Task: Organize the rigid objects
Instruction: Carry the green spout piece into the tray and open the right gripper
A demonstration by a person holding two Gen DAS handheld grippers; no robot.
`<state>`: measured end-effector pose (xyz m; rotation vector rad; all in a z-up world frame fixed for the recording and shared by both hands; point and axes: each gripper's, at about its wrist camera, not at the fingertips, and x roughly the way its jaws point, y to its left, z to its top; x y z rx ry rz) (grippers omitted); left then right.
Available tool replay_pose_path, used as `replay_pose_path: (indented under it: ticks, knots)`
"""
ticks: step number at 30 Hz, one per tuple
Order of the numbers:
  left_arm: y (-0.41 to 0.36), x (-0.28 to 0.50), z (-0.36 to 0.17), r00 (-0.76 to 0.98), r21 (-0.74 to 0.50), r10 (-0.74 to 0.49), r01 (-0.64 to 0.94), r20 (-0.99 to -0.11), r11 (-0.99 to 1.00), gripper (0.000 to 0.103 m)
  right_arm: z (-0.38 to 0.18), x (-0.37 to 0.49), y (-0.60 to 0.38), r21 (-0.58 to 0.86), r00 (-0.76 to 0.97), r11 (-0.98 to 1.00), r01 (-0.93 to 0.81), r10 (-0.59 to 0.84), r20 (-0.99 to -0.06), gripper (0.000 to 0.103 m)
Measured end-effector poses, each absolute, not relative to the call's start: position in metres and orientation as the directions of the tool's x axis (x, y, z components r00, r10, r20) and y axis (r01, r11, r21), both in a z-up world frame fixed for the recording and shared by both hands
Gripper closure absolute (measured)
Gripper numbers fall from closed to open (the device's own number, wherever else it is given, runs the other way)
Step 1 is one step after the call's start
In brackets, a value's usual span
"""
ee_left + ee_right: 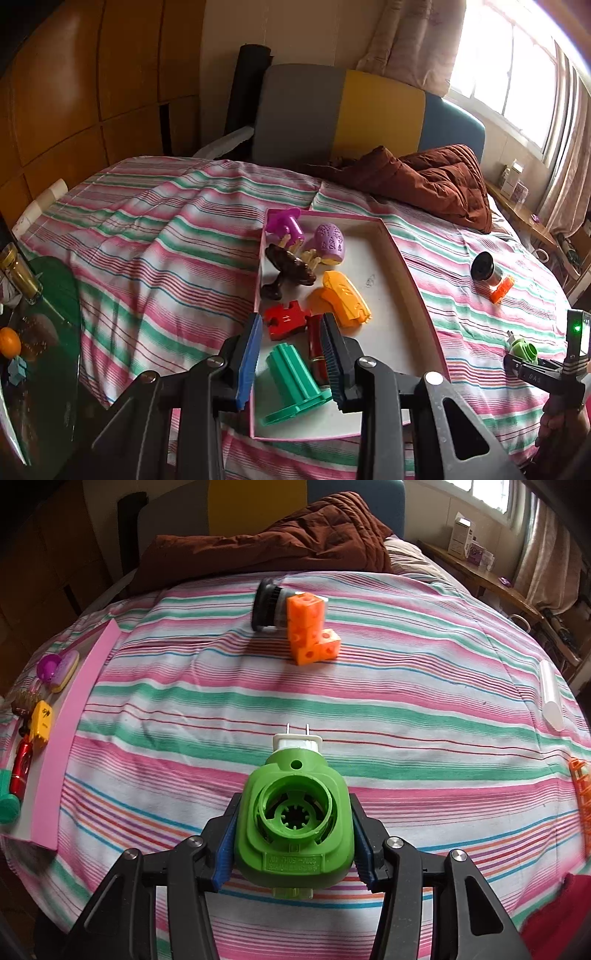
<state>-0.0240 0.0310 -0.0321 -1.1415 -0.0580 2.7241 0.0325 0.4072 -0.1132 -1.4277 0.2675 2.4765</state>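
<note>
A pink-rimmed white tray (391,295) lies on the striped bed and holds several toys: a purple mushroom (284,225), a purple egg (330,242), a brown piece (290,266), an orange piece (345,297), a red puzzle piece (286,319), a red tube (316,345) and a teal piece (295,380). My left gripper (291,363) is open above the tray's near end, empty. My right gripper (291,834) is shut on a green plug-in device (293,825) with a white pronged plug, held over the bed. An orange block piece (310,629) and a black-capped jar (267,605) lie further up the bed.
A brown quilt (266,542) is bunched at the head of the bed. A white cylinder (550,698) and an orange lattice piece (581,794) lie at the right edge. A glass side table (40,332) with a jar and an orange stands at left. The tray's pink wall (70,723) shows at left.
</note>
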Motion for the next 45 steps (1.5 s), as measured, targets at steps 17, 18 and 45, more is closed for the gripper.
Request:
replay_pose_path:
  ticks: [17, 18, 45]
  knots:
    - [0.007, -0.021, -0.036, -0.693, -0.113, 0.16, -0.114, -0.703, -0.987, 0.071, -0.088, 0.014, 0.345, 0.128, -0.543, -0.969, -0.212, 0.008, -0.84, 0.051]
    - [0.006, -0.021, -0.035, -0.695, -0.112, 0.158, -0.111, -0.702, -0.987, 0.071, -0.083, 0.013, 0.34, 0.13, -0.551, -0.971, -0.202, 0.003, -0.834, 0.051]
    - [-0.013, -0.02, -0.037, -0.699, -0.102, 0.119, -0.066, -0.705, -0.993, 0.071, -0.066, -0.047, 0.172, 0.12, -0.522, -0.966, 0.228, -0.225, -0.822, 0.051]
